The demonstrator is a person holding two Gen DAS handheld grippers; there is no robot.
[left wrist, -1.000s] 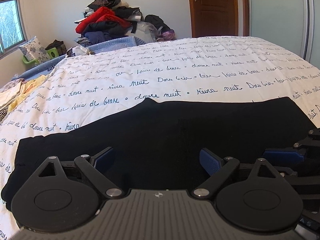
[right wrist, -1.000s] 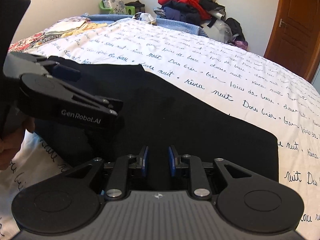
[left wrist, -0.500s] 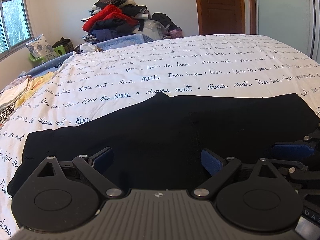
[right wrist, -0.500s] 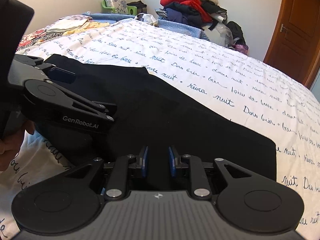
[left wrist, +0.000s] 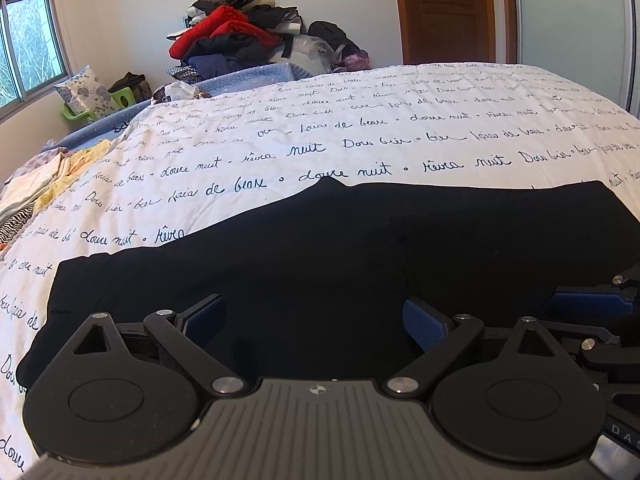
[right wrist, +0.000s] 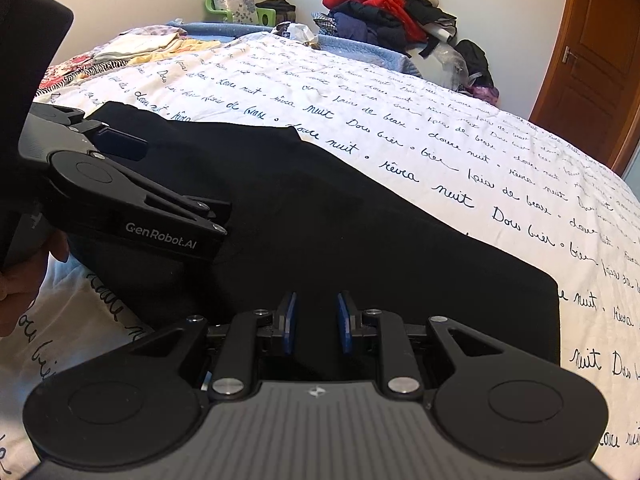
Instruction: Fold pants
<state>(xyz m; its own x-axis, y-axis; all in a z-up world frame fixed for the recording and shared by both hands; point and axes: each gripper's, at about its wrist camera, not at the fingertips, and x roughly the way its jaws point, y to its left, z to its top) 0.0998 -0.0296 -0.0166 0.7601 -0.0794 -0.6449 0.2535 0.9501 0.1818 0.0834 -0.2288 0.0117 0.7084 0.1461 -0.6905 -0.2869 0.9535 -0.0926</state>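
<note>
a: how far w/ the pants (left wrist: 360, 248)?
b: lying flat on the bed (left wrist: 360, 120), legs look stacked, so maybe one lengthwise fold done; cross folds left.
a: claws?
b: left gripper (left wrist: 316, 320) spread wide, empty. right gripper (right wrist: 316, 322) nearly together; near hem hidden, can't tell if it's pinching cloth.

1. My left gripper (left wrist: 314, 318) hides the near edge of the black pants (left wrist: 360, 248).
2. My right gripper (right wrist: 316, 326) is narrowed; a pinched fold is impossible to judge.
3. The door (left wrist: 444, 8) is cropped.
</note>
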